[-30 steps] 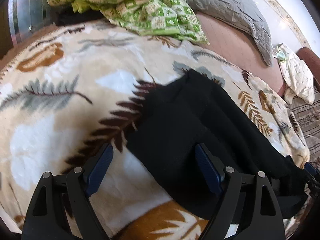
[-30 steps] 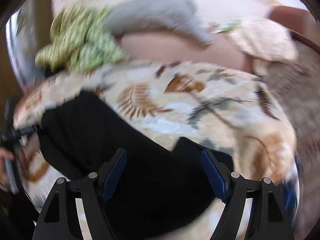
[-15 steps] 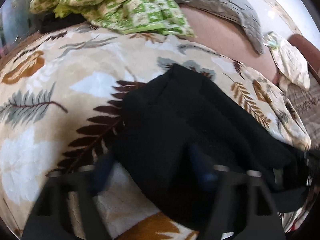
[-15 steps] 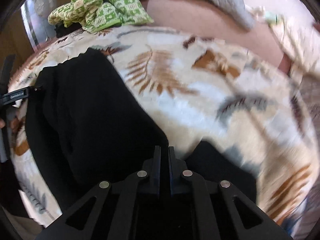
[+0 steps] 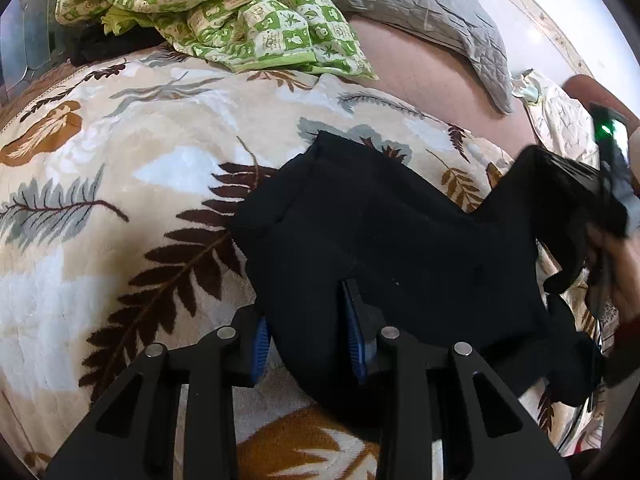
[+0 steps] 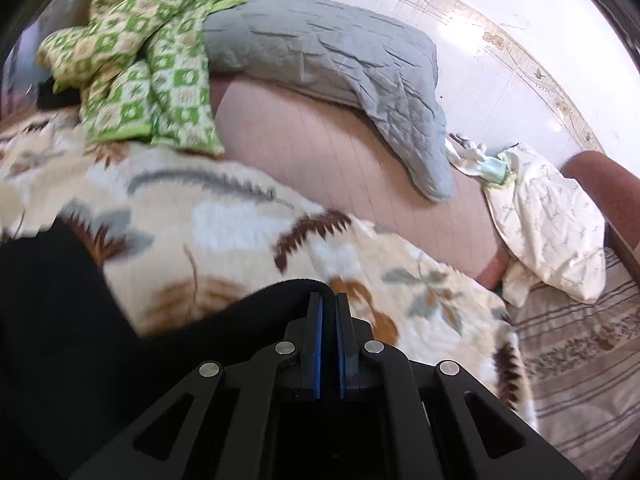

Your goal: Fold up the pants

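Note:
Black pants (image 5: pixel 380 240) lie on a leaf-patterned blanket (image 5: pixel 120 200) on a bed. My left gripper (image 5: pixel 306 336) has its blue pads on either side of the near edge of the pants, with a thick fold of cloth between them. My right gripper (image 6: pixel 329 312) is shut on the other end of the pants (image 6: pixel 240 320) and holds it lifted above the blanket. In the left wrist view that lifted end (image 5: pixel 560 188) hangs from the right gripper at the right edge.
A green checked quilt (image 5: pixel 220 8) and a grey pillow (image 5: pixel 420 12) lie at the back of the bed. A white printed cloth (image 6: pixel 552 224) lies at the right by a brown headboard (image 6: pixel 608 184). A striped sheet (image 6: pixel 580 360) covers the right side.
My right gripper shut on the pants' end and lifted it up and toward the back. My left gripper moved onto the near edge and narrowed around the cloth.

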`<state>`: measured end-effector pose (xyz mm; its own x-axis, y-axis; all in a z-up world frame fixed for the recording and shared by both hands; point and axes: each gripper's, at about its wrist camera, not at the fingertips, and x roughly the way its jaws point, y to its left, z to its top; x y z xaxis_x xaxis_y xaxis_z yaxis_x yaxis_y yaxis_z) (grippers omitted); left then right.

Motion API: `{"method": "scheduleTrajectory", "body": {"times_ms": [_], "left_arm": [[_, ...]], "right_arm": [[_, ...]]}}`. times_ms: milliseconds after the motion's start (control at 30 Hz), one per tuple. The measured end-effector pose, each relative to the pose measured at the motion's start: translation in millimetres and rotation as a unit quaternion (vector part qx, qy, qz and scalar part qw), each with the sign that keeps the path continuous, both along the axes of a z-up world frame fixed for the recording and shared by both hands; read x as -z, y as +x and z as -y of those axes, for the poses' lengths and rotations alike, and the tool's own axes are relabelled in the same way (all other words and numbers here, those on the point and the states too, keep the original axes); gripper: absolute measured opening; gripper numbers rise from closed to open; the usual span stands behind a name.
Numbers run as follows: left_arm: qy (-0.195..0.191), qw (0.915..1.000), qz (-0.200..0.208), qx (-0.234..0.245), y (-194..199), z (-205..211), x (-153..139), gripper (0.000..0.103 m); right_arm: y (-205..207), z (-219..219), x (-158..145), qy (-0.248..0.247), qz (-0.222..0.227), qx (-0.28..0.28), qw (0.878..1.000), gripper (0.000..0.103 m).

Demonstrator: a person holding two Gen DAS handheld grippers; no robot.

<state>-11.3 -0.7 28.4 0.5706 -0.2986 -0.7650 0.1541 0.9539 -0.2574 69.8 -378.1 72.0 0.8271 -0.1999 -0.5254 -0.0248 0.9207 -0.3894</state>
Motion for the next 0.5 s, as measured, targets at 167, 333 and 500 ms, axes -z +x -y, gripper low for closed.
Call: {"method": "scheduleTrajectory", "body": {"times_ms": [167, 333, 500], "left_arm": [[0.005, 1.0, -0.001, 0.0, 2.0, 0.7, 2.7, 0.03], [0.014, 0.9999, 0.0, 0.0, 2.2, 4.0, 2.1, 0.031], [0.006, 0.9999, -0.008, -0.009, 0.1, -3.7, -0.2, 0.054]], "right_arm": [[32.3, -6.5, 19.5, 0.021, -0.009, 0.018, 1.0, 0.004], [21.4, 16.0, 20.7, 0.098, -0.054, 0.01, 0.994, 0.024], [-60.1, 68.1, -23.2, 0.151, -0.045, 0.014, 0.987, 0.077]]}}
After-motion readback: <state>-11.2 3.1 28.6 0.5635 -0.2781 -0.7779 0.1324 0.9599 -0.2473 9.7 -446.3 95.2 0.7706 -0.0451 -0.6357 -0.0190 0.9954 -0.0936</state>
